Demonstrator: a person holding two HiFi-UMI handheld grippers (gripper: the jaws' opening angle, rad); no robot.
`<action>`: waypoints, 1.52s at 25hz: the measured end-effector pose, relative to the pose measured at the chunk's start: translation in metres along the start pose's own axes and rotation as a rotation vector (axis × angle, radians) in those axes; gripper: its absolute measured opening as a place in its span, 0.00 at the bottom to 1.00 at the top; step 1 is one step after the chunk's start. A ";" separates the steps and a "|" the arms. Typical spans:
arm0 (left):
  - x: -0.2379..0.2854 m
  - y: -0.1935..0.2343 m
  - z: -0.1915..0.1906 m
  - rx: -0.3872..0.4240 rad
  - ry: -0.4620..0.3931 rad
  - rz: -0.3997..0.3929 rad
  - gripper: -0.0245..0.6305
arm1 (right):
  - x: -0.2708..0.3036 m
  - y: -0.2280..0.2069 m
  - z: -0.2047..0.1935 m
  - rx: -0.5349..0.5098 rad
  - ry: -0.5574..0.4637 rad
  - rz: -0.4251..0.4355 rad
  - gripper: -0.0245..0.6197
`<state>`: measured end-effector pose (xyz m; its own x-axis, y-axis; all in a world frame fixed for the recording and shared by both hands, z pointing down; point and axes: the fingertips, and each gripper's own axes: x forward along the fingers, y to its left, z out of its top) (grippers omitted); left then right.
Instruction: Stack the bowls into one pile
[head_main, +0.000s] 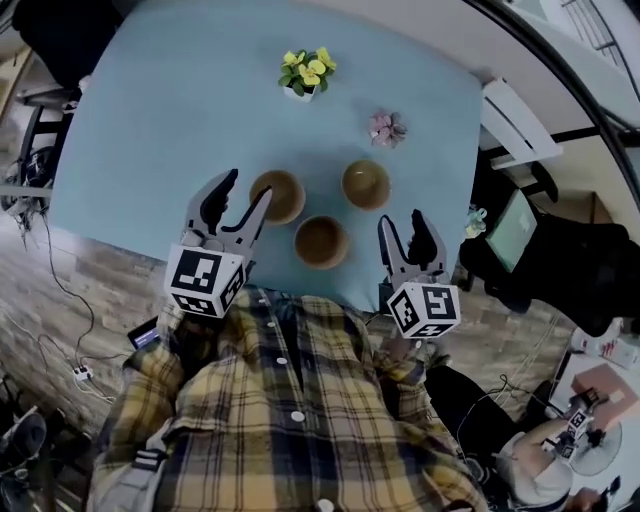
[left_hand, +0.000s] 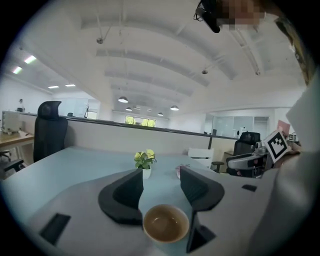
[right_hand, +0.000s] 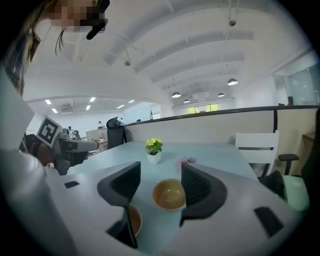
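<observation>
A pale blue table (head_main: 150, 120) fills the upper half of the head view, with a plaid shirt (head_main: 280, 420) across the bottom. The left gripper (head_main: 250, 185) sits left of centre, jaws spread and gripping nothing, its tips at the edge of the left bowl (head_main: 278, 195). The right gripper (head_main: 401, 220), right of centre, also has its jaws wide apart and empty. The 3 bowls stand separately in a triangle at centre: left bowl, right bowl (head_main: 366, 184) and near bowl (head_main: 321, 241) below them. A potted yellow plant (head_main: 306, 72) is at upper centre, and a small pink flower (head_main: 386, 128) is to its lower right.
</observation>
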<state>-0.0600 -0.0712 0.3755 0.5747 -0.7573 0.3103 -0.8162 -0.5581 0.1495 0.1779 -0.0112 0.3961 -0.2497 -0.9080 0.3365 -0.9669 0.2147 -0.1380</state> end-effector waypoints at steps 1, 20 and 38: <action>-0.003 0.001 0.000 -0.003 -0.004 0.029 0.37 | 0.004 -0.001 0.001 -0.005 0.000 0.027 0.41; 0.003 0.001 -0.010 -0.014 0.020 0.064 0.37 | 0.018 0.001 0.003 -0.060 0.043 0.084 0.41; 0.053 0.025 -0.066 0.030 0.220 0.023 0.36 | 0.050 0.010 -0.019 -0.087 0.154 0.132 0.41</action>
<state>-0.0542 -0.1027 0.4574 0.5267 -0.6793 0.5110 -0.8246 -0.5543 0.1130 0.1546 -0.0479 0.4294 -0.3734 -0.8055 0.4602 -0.9244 0.3645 -0.1120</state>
